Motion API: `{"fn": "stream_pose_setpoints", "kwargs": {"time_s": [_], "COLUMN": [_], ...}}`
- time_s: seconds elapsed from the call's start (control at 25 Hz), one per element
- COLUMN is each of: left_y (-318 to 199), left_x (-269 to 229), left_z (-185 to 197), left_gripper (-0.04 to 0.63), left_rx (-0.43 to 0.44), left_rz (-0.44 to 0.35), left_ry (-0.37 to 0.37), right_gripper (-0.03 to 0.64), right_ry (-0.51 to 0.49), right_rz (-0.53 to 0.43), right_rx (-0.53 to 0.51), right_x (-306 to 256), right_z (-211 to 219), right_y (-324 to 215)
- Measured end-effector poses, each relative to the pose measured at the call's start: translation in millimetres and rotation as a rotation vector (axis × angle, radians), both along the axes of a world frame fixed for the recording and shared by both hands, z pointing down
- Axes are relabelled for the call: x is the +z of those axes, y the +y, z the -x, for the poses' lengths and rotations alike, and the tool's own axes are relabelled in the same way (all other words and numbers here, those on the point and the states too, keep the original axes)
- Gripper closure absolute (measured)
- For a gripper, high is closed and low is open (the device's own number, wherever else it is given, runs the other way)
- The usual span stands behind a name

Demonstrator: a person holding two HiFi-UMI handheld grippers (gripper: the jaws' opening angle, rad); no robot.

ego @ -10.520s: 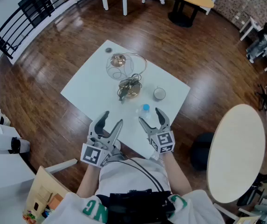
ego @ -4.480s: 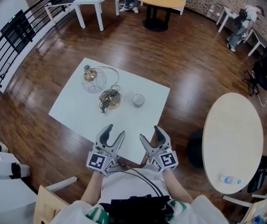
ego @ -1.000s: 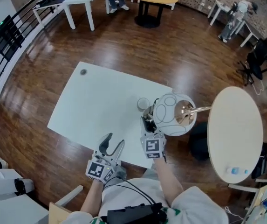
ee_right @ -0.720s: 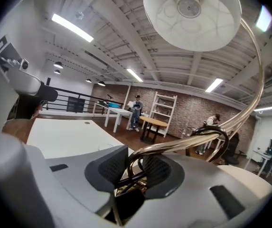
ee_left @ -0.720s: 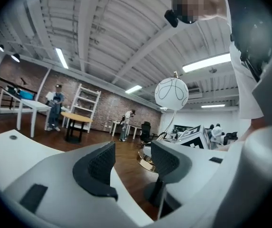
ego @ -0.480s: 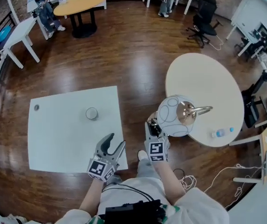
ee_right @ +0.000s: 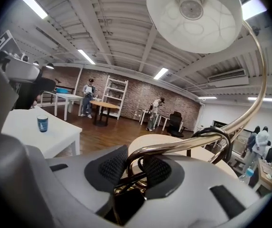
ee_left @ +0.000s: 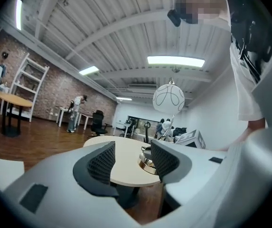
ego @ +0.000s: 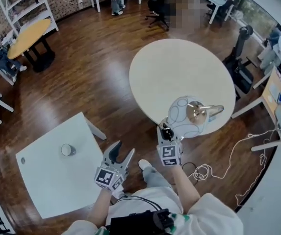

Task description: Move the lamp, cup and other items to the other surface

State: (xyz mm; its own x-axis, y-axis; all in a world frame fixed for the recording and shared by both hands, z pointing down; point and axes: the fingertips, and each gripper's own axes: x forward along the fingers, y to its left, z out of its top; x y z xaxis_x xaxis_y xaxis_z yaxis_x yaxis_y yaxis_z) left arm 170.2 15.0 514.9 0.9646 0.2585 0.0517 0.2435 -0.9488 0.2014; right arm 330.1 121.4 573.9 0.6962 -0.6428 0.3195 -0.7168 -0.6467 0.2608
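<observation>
Head view: the person has swung away from the white square desk (ego: 42, 180), and the round desk (ego: 179, 72) now lies straight ahead instead of off to one side as it did a second ago. The lamp (ego: 184, 116) has come along. Its globe shade hangs over the near rim of the round desk, while its base sits in the right gripper (ego: 166, 131), just short of that rim. The left gripper (ego: 121, 153) is farther back from the round desk and carries nothing. The cup (ego: 67, 150) stays behind on the white square desk, well apart from the round desk.

Left gripper view: the left gripper (ee_left: 131, 158) has its jaws apart with nothing between them. Through the gap the round desk (ee_left: 121, 151) shows ahead, with the lamp (ee_left: 169, 98) raised at its right side.

Right gripper view: the right gripper (ee_right: 135, 167) has its jaws clamped together on the lamp's (ee_right: 195, 13) brass stem and cable near the base. The round desk (ee_right: 150, 144) is directly beyond them, and the cup (ee_right: 42, 123) stands far off to its left.

In effect the lamp's carry looks nearly finished. It is not yet set down, so the next move probably calls for lowering the base fully onto the round desk, away from the rim, before releasing. The cup remains to fetch.
</observation>
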Motion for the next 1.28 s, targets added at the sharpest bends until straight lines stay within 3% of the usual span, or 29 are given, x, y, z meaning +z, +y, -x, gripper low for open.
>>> {"fn": "stream_pose_setpoints", "kwargs": {"time_s": [0.16,0.36,0.76,0.88,0.96,1.28], "left_y": [38.3,70.8,96.5,85.9,87.4,87.5], "left_x": [4.9,27.5,57.3,79.6,83.1,91.4], "left_z": [-49.7,-92.5,-165.6,-184.0,-201.8,-235.2], "left_gripper": [0.382,0.382,0.382,0.382,0.382,0.382], "left_rx": [0.102,0.159,0.174,0.157,0.149,0.113], "left_rz": [-0.031,-0.045,-0.031,-0.068,-0.053,-0.044], "left_ry": [-0.004,-0.044,-0.146,-0.146,-0.153,-0.189], "right_gripper": [0.492,0.492,0.491,0.492,0.492,0.488], "right_ry": [-0.02,-0.018,-0.047,-0.054,-0.046,-0.056], "right_rz": [0.001,-0.012,-0.046,-0.067,-0.082,-0.106], "right_rx": [0.066,0.121,0.203,0.23,0.246,0.258], "right_x": [17.6,40.9,86.8,102.1,109.6,135.9], "right_z": [-55.4,-128.5,-263.7,-301.9,-327.5,-387.1], "right_y": [42.5,72.3,96.2,97.4,100.2,93.1]}}
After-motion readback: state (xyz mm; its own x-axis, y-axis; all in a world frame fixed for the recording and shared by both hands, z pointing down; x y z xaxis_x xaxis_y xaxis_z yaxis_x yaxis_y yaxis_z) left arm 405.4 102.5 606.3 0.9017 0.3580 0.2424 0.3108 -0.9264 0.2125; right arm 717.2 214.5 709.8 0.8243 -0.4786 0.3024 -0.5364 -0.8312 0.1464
